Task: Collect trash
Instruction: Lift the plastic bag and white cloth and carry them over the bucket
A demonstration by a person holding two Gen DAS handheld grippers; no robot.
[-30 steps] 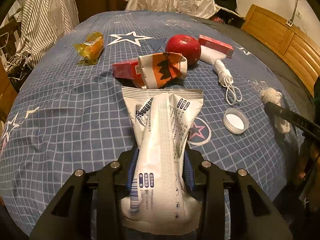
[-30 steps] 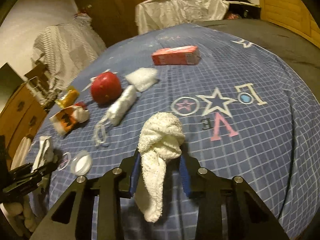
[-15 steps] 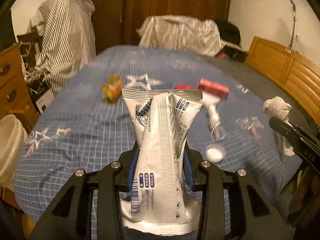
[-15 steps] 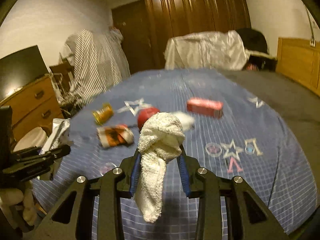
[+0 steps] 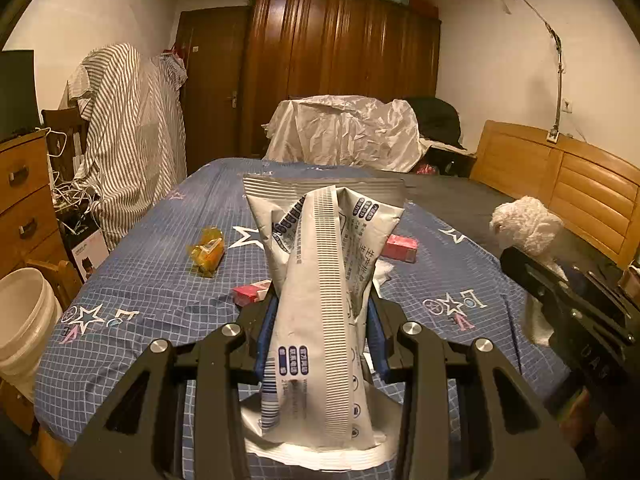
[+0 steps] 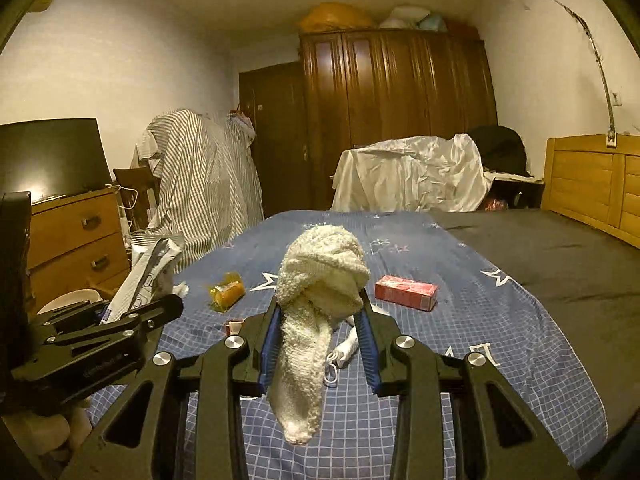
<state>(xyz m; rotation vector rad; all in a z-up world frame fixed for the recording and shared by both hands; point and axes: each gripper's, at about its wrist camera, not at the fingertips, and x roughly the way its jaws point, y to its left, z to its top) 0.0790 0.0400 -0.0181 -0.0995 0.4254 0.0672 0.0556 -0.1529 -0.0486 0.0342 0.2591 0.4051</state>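
Above the bed (image 5: 132, 280), each tool grips trash (wrapper (image 5: 324, 280), sock (image 6: 320, 300))

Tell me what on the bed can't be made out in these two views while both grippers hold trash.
- Small red carton: left wrist view, mostly hidden behind the white printed plastic wrapper in the left gripper.
- White bundle with looped cord: right wrist view, largely covered by the fluffy white sock in the right gripper.
- White plastic bucket: cut off by the left edge.
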